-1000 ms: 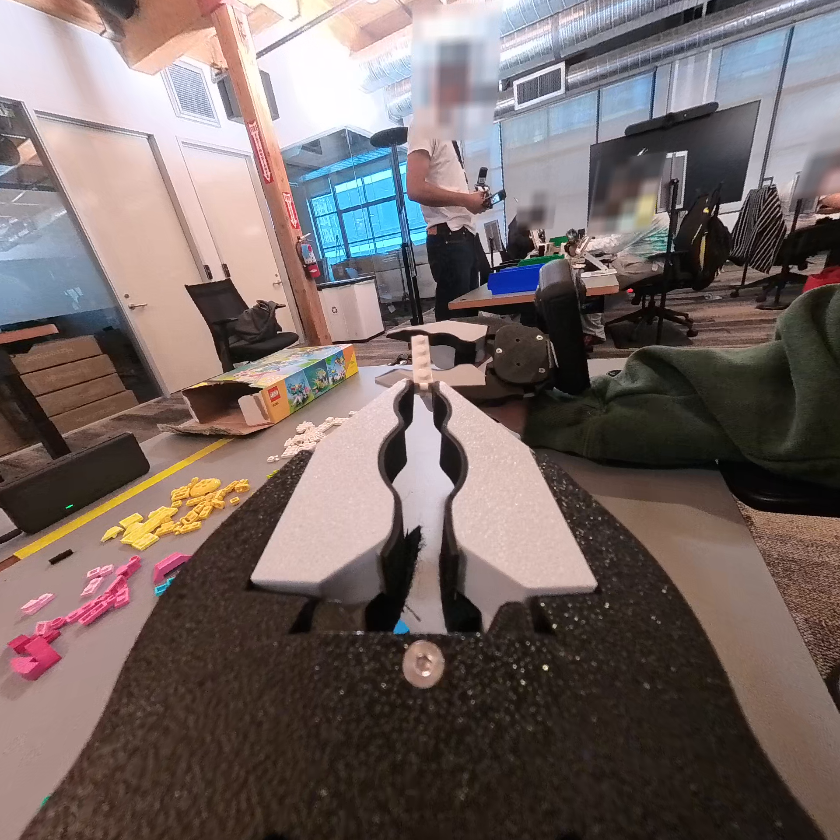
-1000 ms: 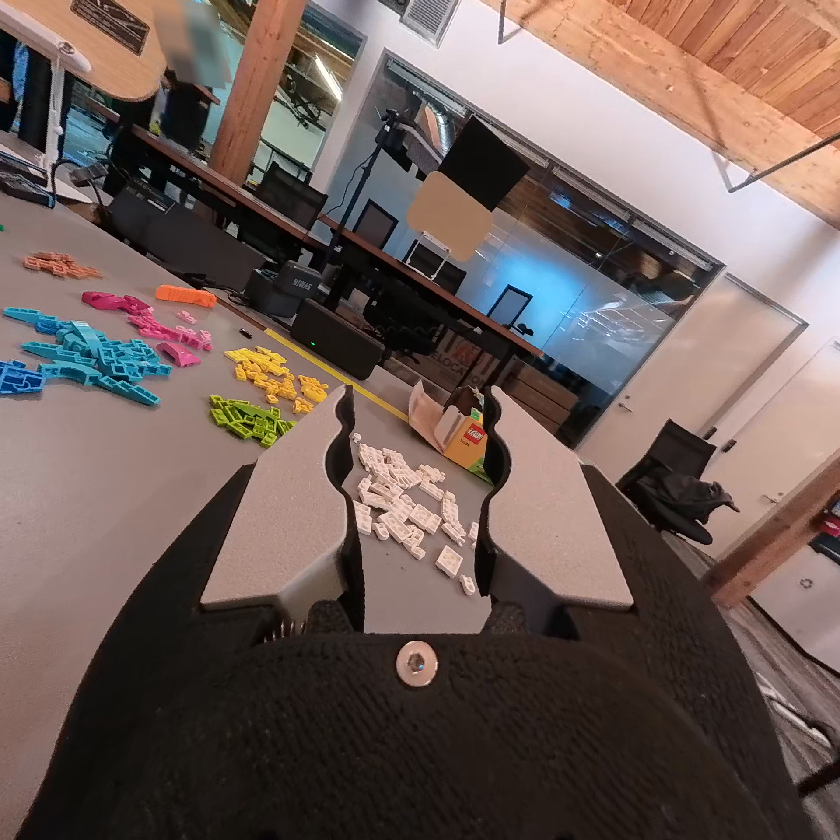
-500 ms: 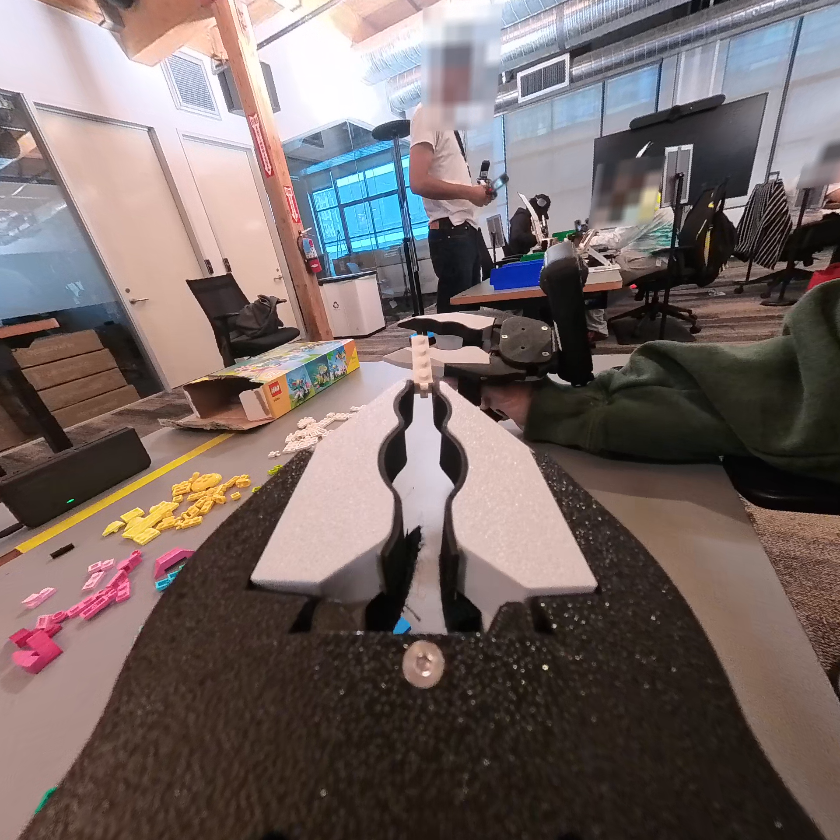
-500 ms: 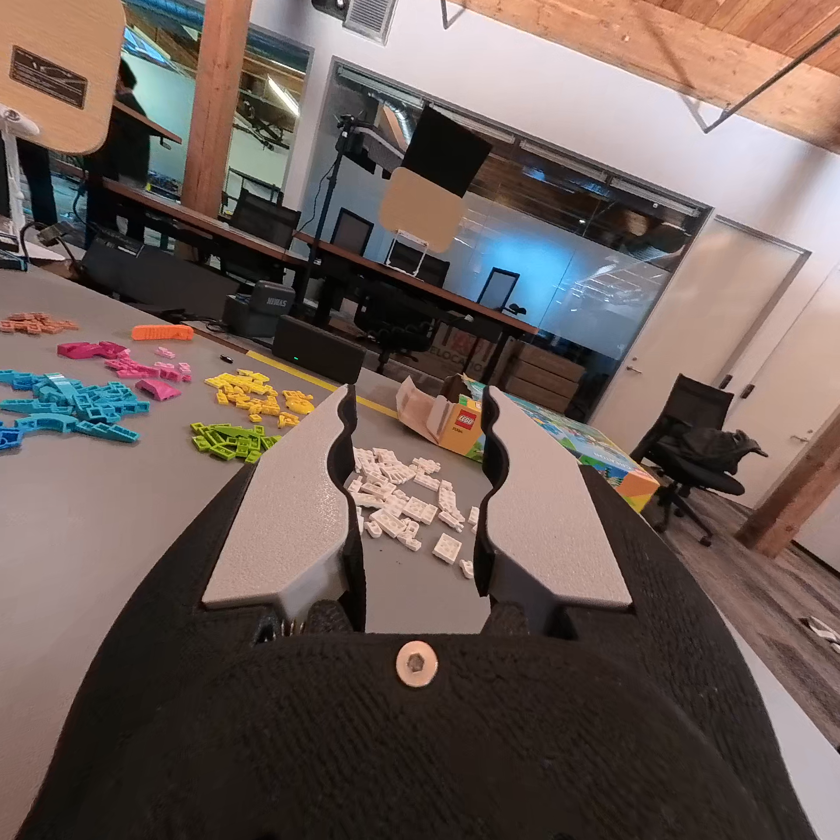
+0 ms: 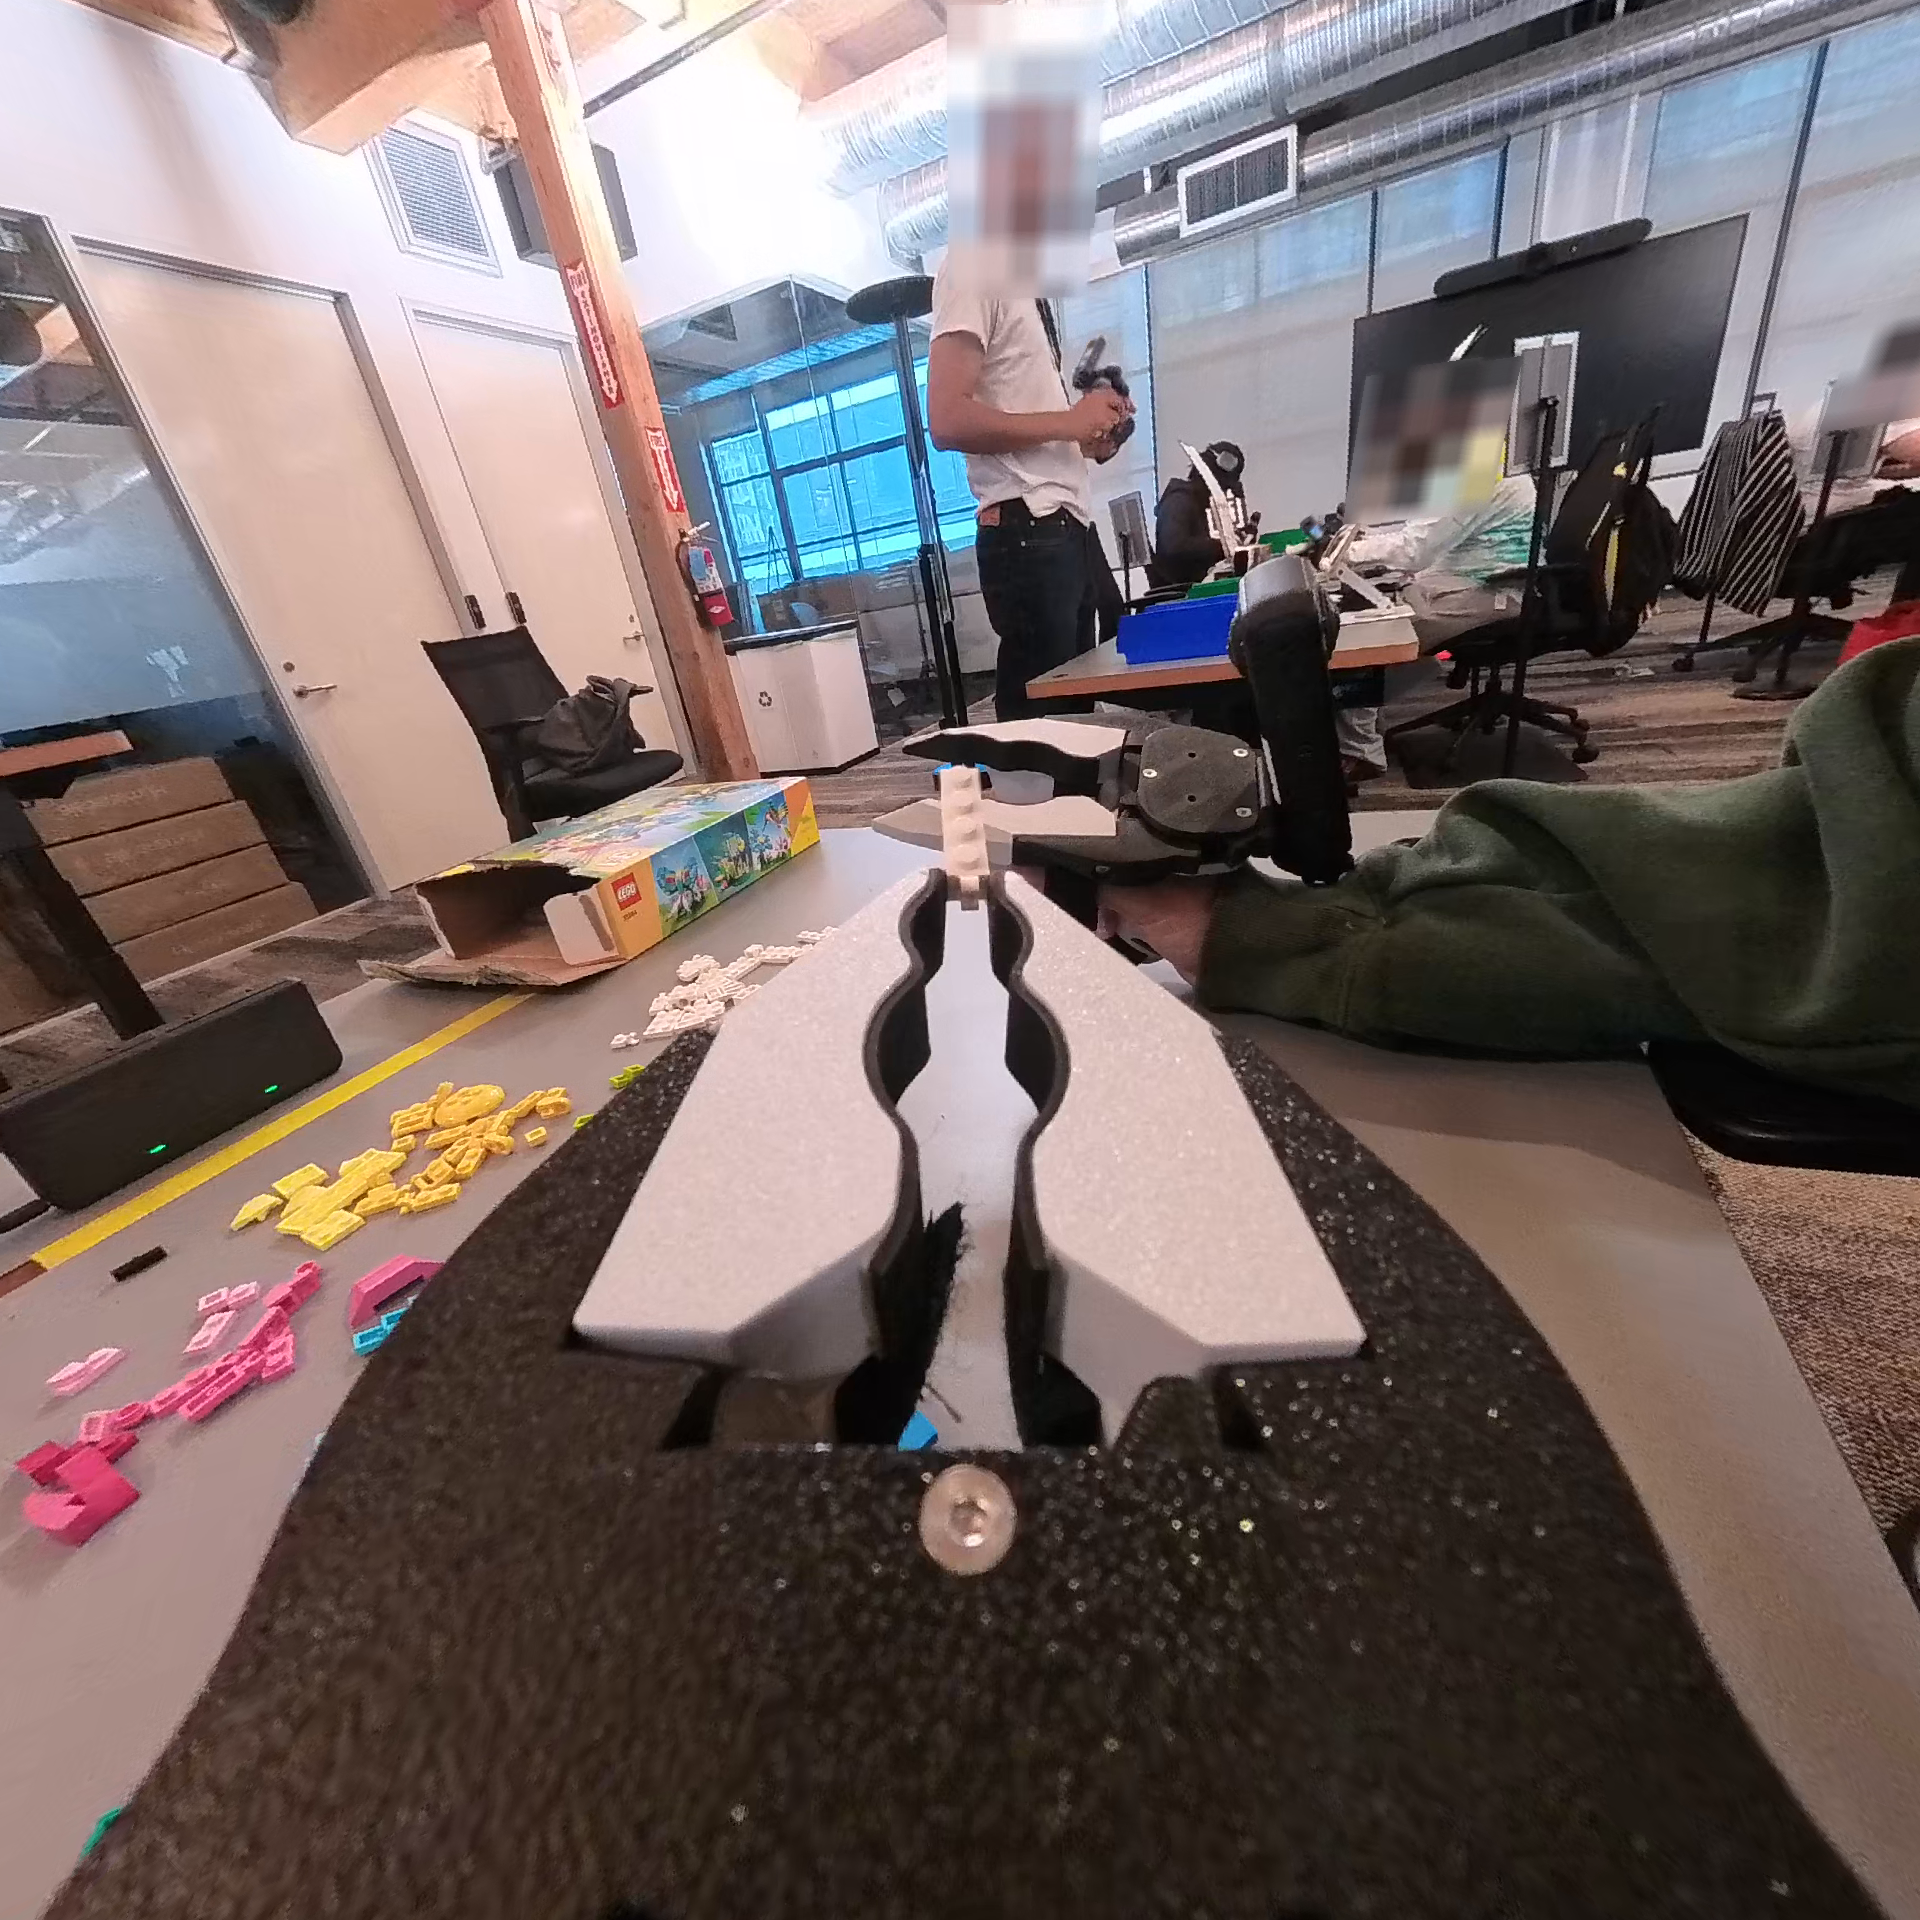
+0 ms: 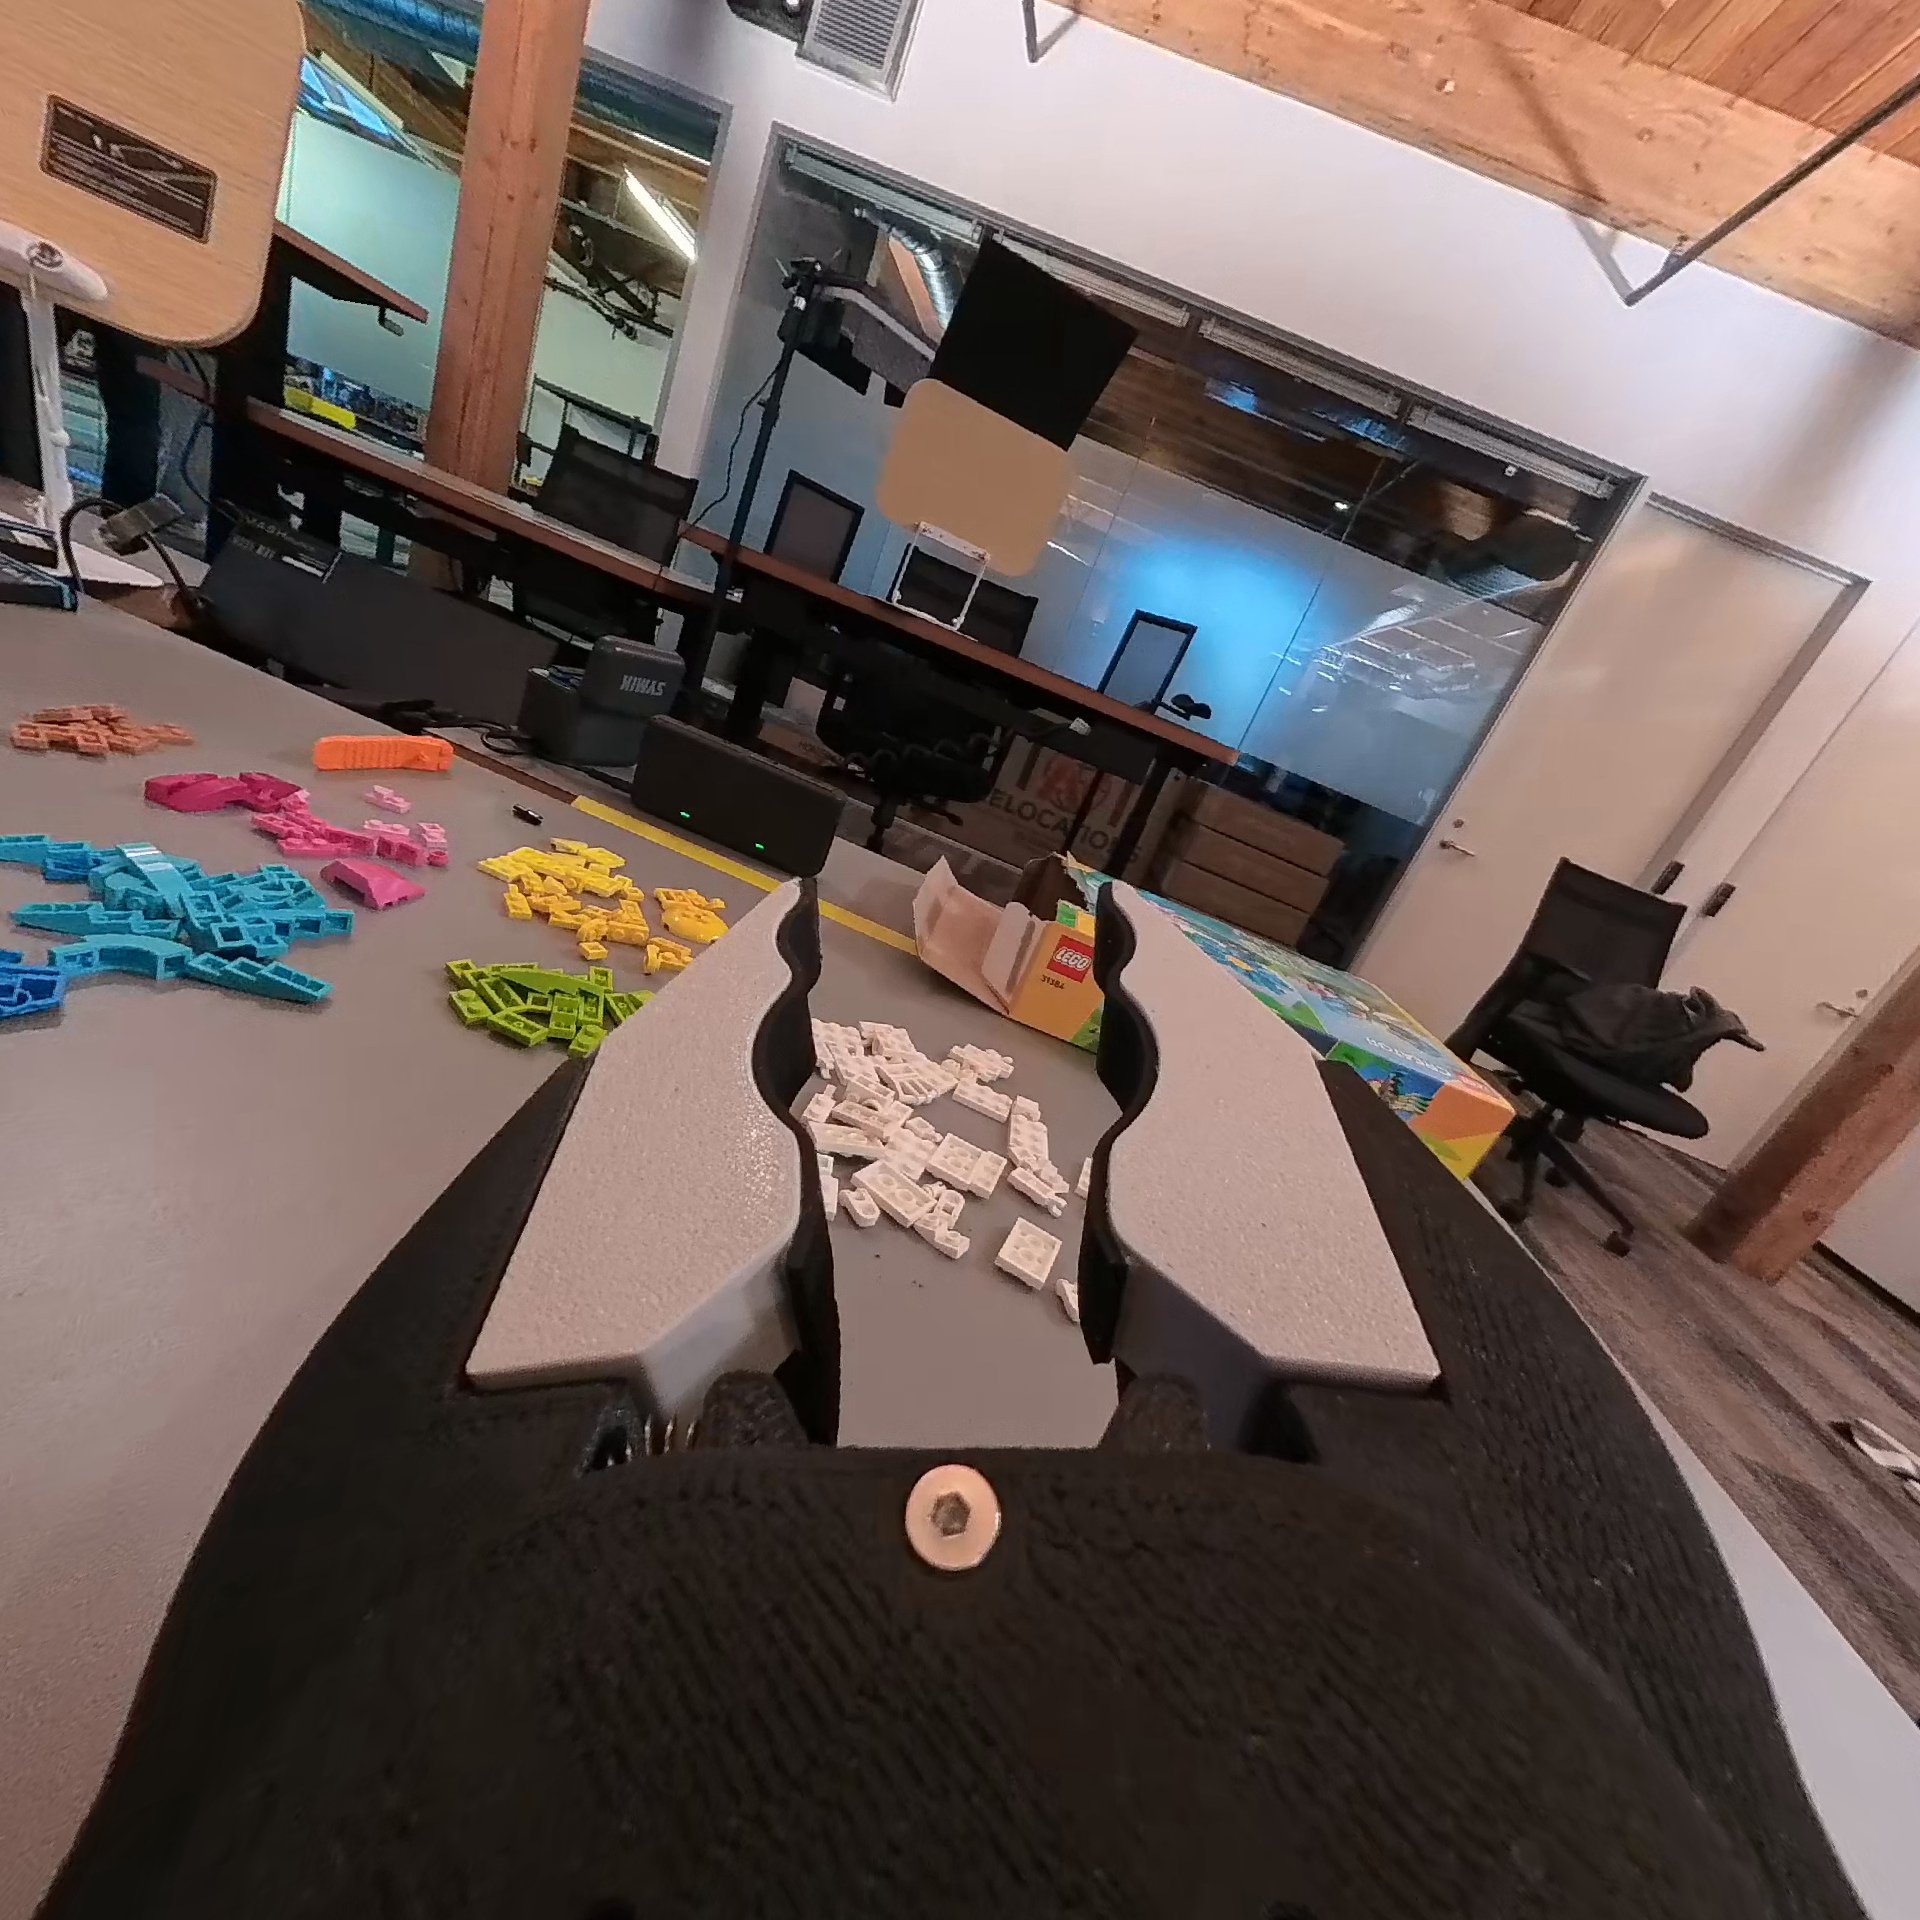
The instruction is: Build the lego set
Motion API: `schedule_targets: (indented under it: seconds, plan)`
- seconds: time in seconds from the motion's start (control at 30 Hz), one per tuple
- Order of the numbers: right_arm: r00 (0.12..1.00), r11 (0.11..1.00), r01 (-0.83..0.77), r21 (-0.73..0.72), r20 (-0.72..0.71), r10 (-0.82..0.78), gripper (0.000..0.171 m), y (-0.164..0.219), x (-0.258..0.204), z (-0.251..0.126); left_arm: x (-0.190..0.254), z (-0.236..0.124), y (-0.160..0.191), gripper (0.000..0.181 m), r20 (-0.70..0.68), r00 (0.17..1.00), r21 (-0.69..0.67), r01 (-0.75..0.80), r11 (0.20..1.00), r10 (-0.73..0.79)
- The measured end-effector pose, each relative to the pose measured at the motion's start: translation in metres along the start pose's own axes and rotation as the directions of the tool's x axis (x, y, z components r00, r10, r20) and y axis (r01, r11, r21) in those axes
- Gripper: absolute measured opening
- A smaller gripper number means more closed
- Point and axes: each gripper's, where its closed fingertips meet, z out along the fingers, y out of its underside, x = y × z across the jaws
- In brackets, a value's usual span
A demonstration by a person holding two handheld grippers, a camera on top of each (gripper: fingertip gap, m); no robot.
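The left gripper (image 5: 968,902) is pinched nearly closed on the lower end of a white plate (image 5: 964,837), a narrow studded strip that stands upright above its tips. The right gripper (image 6: 954,940) is empty, its jaws a moderate gap apart. In the left wrist view it lies on its side just behind the plate, with a small blue piece (image 5: 941,771) at the plate's top; whether that piece sits on the plate or merely behind it cannot be told from this angle.

The right gripper's own camera looks down at the white pile (image 6: 930,1122) on the grey table (image 6: 208,1195), with the green pile (image 6: 540,1003), yellow pile (image 6: 603,904), pink pile (image 6: 312,821) and teal pile (image 6: 177,914) to the left and the opened box (image 6: 1070,971) beyond.

The step in hand looks like fetching the next part for the held plate. The next move calls for lowering the right gripper over one white piece lying apart from its neighbours, closing squarely across its edges, while the left keeps the plate steady and upright.
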Motion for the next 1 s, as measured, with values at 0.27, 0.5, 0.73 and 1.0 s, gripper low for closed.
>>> schedule_targets:
  seconds: [0.27, 0.5, 0.73, 1.0]
  plan:
    - [1.000, 1.000, 0.013, -0.005, -0.001, -0.013, 0.051, 0.000, -0.001, 0.000, 0.001, -0.001, -0.002, 0.005, -0.002, 1.000, 0.006, -0.005, 1.000, 0.005]
    - [1.000, 1.000, 0.015, -0.004, -0.005, -0.015, 0.051, 0.000, 0.000, 0.000, 0.003, -0.001, -0.003, 0.005, -0.008, 1.000, 0.007, -0.007, 1.000, 0.007]
    - [1.000, 1.000, -0.008, -0.001, -0.015, 0.008, 0.051, 0.000, 0.005, -0.001, 0.005, 0.000, -0.001, 0.005, -0.020, 1.000, 0.000, -0.005, 1.000, 0.005]
    - [0.897, 0.978, 0.124, -0.168, 0.440, -0.038, 0.035, 0.031, -0.044, -0.003, 0.007, 0.001, 0.002, 0.005, -0.032, 0.999, -0.015, -0.017, 1.000, 0.016]
